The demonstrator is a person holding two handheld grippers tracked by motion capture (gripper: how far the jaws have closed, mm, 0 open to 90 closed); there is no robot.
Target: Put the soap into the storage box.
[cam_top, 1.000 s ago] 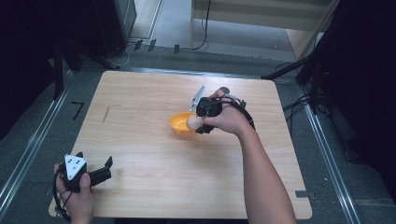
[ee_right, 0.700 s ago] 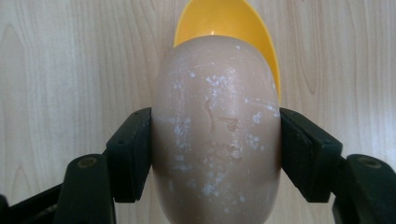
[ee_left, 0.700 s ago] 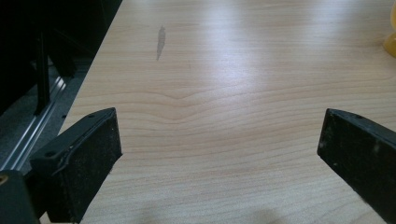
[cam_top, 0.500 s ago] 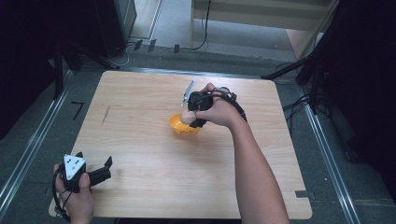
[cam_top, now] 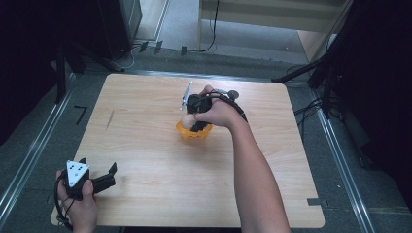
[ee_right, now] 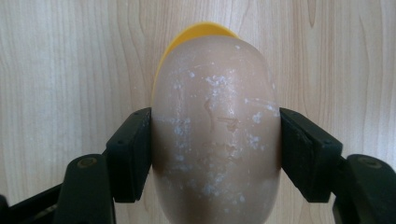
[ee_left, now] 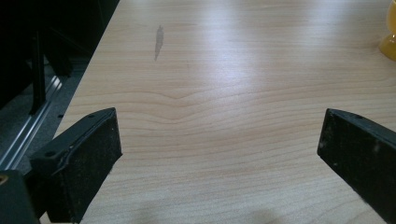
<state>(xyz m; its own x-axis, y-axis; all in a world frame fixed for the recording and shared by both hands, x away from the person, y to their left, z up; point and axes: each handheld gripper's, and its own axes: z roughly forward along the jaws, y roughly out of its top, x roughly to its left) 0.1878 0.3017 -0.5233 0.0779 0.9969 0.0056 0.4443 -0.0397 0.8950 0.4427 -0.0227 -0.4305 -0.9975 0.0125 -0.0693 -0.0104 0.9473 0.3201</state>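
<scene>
Egg clamped over the cup

Egg (ee_right: 215,135) sits squarely between the right gripper's (ee_right: 215,149) two black jaws, one pad pressed to each flank, long axis running from 6 to 12 o'clock in the right gripper view. Its tan shell is flecked with white. Peeking out behind its far end, at 12 o'clock, is the yellow rim of the cup (ee_right: 198,30), with bare wood grain all round.

From the high view, the right gripper (cam_top: 190,116) hangs over the cup (cam_top: 193,131) near the middle of the table (cam_top: 145,145), egg (cam_top: 188,119) held directly above the cup's mouth. Whether shell touches rim, I cannot tell.

Down at 7 o'clock on the table, the left gripper (cam_top: 109,174) rests in the hand at the near edge, well apart from the action. In its own view the jaws stand wide, nothing between them, and a sliver of cup (ee_left: 388,44) shows at 2 o'clock.

Count: one egg, one cup, two grippers, one table.
</scene>
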